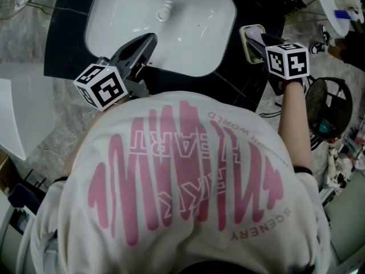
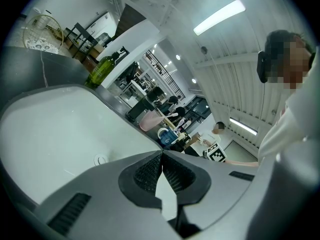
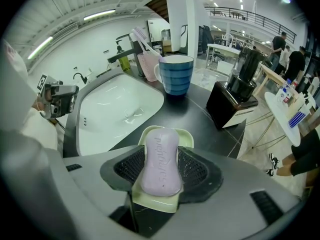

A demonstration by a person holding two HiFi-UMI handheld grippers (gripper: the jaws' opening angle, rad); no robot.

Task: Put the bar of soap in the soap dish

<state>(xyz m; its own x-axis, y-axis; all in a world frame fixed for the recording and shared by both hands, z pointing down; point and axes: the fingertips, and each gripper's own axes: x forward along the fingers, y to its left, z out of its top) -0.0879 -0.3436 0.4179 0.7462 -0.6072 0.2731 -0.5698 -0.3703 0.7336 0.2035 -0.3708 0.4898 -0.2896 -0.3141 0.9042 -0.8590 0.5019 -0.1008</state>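
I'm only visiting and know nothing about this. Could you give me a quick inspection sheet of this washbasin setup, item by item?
Surface: black counter around a white sink.
Job's things: purple bar of soap lying over the pale green soap dish.
Clutter: blue mug, black appliance, green bottle.
Grippers: right gripper has its jaws against both sides of the soap; left gripper is shut and empty, at the sink's edge.
Cables: thin cable on the floor beyond the counter.
Surroundings: fan on the floor; people in the hall behind.
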